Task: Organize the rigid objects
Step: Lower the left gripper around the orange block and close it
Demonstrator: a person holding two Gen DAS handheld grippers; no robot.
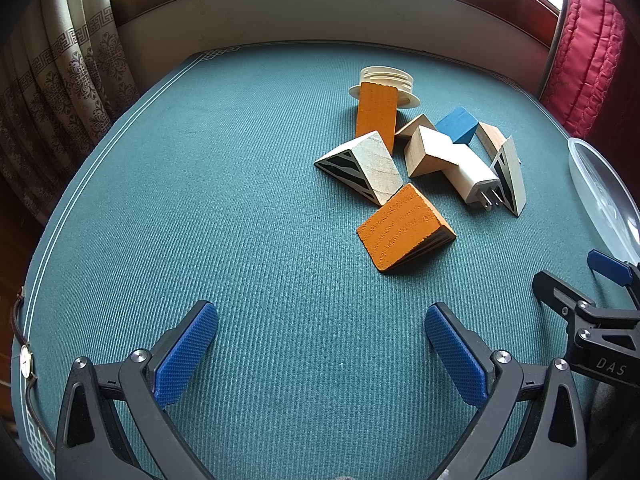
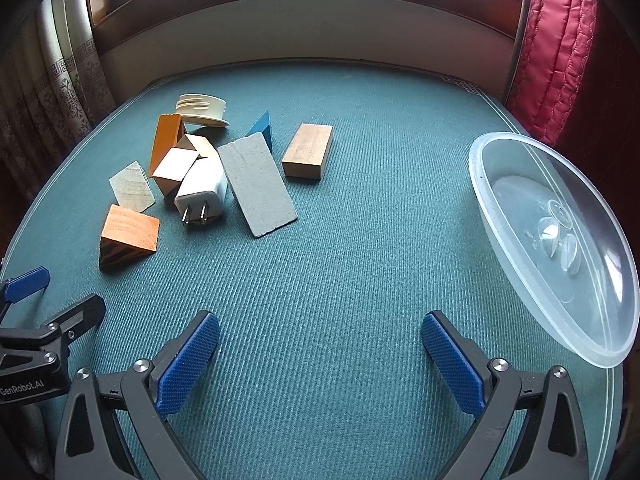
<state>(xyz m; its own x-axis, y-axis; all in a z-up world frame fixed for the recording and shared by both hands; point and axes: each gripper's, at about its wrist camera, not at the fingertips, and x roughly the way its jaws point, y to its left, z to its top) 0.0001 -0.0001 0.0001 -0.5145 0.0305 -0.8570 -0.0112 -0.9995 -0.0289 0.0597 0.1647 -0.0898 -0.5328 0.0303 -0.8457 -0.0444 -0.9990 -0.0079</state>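
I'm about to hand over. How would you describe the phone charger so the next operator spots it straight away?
Start at the pile of wooden blocks on the green tablecloth, left of the clear plastic bowl. At the pile's near edge lies the charger. It is the only smooth white plastic piece, with two metal prongs pointing toward the grippers.

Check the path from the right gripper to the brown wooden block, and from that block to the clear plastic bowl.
Nothing visible blocks either path. Only bare green tablecloth lies between the open right gripper and the brown wooden block, and between the block and the clear plastic bowl.
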